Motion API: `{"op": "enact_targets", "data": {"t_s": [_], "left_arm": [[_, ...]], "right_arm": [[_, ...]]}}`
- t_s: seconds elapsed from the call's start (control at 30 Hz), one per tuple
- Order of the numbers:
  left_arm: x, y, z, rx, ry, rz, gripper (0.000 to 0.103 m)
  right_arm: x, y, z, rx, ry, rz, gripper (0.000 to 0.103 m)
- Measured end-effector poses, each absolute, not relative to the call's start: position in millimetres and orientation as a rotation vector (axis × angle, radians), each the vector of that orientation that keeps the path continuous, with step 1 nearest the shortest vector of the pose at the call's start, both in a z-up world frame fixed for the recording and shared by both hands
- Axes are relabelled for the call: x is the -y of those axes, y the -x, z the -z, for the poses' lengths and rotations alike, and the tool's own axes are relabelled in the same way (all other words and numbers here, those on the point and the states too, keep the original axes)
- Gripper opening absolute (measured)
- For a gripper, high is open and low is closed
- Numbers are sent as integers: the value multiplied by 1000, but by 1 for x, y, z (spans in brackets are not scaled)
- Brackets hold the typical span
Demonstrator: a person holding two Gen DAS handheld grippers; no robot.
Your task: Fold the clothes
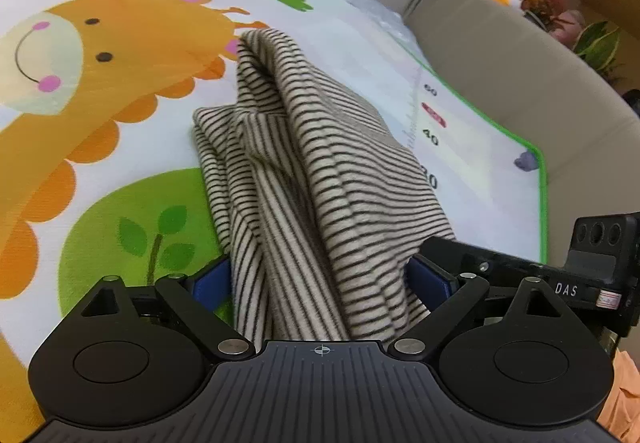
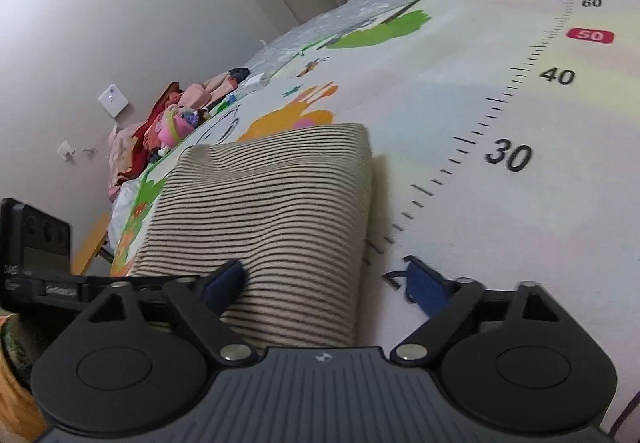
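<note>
A: In the left wrist view, what is seen between the fingers?

B: The striped garment point(image 1: 320, 171) is bunched between the two blue pads point(image 1: 212, 283) of the left gripper point(image 1: 320, 279). The jaws are set wide, with cloth filling the gap and touching both pads; whether it is pinched or only draped cannot be told. Ahead of the fingers the garment runs in loose ridges over the play mat point(image 1: 100, 103).

A: What could go wrong there?

B: If the cloth is only resting there, it may be dropped when lifted, and the uneven ridges could be folded in as creases.

A: And the pose?

B: The gripper is held low, angled down along the cloth.

A: The right wrist view?

B: The right gripper point(image 2: 326, 283) is spread wide. Its left pad point(image 2: 224, 281) is pressed on top of the garment point(image 2: 264, 211); its right pad point(image 2: 428, 287) lies off the cloth, over the mat point(image 2: 500, 243). Nothing is gripped. The garment's edge falls between the fingers.

A: The risk?

B: A closing could be judged to catch only the top layer, or mat. The gripper is held nearly flat, close to the surface.
</note>
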State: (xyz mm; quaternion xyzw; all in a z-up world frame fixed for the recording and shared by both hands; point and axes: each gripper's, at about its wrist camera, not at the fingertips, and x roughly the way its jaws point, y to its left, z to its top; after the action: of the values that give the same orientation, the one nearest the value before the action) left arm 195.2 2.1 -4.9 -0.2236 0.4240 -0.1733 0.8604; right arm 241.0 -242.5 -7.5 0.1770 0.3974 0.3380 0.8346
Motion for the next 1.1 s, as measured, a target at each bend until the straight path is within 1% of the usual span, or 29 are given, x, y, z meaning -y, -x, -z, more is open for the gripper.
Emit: {"op": "enact_targets", "data": {"t_s": [0.03,0.07,0.13,0.23,0.33,0.5,0.67,0.8,1.0,1.1], "left_arm": [[-6,-195,6,-884,480,379,88],[-9,-195,7,-878,492,394,87],[-20,-196,11,-872,529,422,80],[-49,-201,14,-852,593,428,76],[-91,-209,9,-811,610,374,76],[-171,-222,1,-721,614,242,76],[-232,-226,10,-671,637,146,76],[-251,-219,16,-654,650,176,75],[-249,-217,11,-637,634,185,77],[-246,-209,-9,-577,597,153,75]], "right_arm": [[238,-240,7,-850,-384,-727,65],[233,-238,5,-852,-370,-718,65],[220,-241,0,-854,-339,-703,65],[197,-255,-4,-867,-345,-689,65],[159,-273,-7,-878,-340,-713,65],[69,-307,-6,-862,-304,-781,64],[-16,-337,1,-831,-242,-815,64],[-51,-340,1,-792,-145,-788,70],[-50,-339,-2,-787,-119,-768,71],[-47,-329,-7,-751,-78,-738,78]]}}
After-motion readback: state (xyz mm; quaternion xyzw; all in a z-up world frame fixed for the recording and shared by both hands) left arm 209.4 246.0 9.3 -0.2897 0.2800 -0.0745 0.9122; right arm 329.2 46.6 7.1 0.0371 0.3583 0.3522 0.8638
